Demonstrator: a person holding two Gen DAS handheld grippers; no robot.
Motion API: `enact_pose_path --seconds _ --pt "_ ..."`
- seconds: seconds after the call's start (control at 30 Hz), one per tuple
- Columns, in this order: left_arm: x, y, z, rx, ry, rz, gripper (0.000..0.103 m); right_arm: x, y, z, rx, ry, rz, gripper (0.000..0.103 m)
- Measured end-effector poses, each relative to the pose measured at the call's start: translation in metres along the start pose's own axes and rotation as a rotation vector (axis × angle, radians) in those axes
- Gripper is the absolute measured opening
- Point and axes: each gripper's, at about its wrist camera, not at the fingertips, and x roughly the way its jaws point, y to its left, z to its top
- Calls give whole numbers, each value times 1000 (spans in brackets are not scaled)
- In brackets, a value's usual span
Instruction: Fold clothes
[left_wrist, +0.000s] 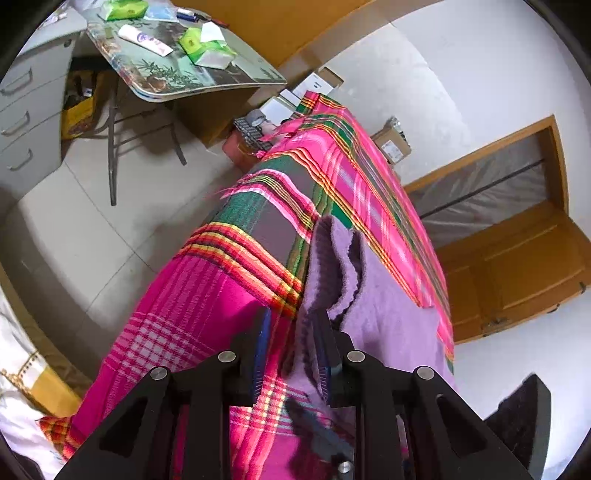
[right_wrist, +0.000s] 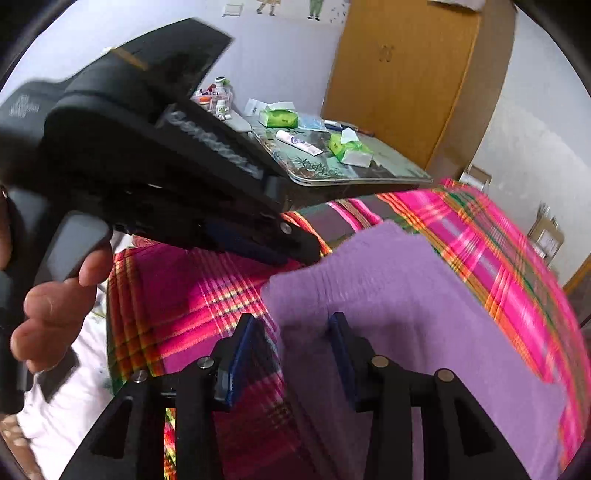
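Left wrist view: left gripper has its jaws parted, the right-hand pad against the ribbed edge of the purple garment, which lies ahead on the plaid cloth; grip not confirmed, edge partly hidden behind the finger

Right wrist view: right gripper is wide open, garment's near edge between and ahead of its pads, nothing clamped. Left gripper sits up-left, tips at the far corner, held by a hand

Judgement: a fold is being set up; next move needs both jaws to close on one edge. Garment's full outline is cut off, motion blur throughout
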Motion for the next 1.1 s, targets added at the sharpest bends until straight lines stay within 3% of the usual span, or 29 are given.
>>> enact_pose_path --seconds 0.07,0.13,0.2,0.27,0.4,0.57,0.9,1.1 --pt "1 0 1 -9 6 -11 24 1 -2 1 10 2 7 42" --pt "2 0 2 -18 12 -23 24 2 -6 1 34 7 6 28" --pt "3 1 3 -27 19 -34 24 2 -10 0 53 4 9 25" --pt "4 1 5 -38 24 -49 36 0 -11 -1 63 -8 15 21" --pt "5 -7 10 -40 33 -46 48 -12 -19 -5 107 -60 37 15" --pt "12 -9 15 -79 82 -89 55 -25 -30 -9 156 -130 72 14" --pt "32 -12 21 -161 196 -245 55 -40 -28 -13 148 -197 68 14" --pt "50 -32 23 -103 259 -212 55 -43 -31 -15 166 -202 87 14"
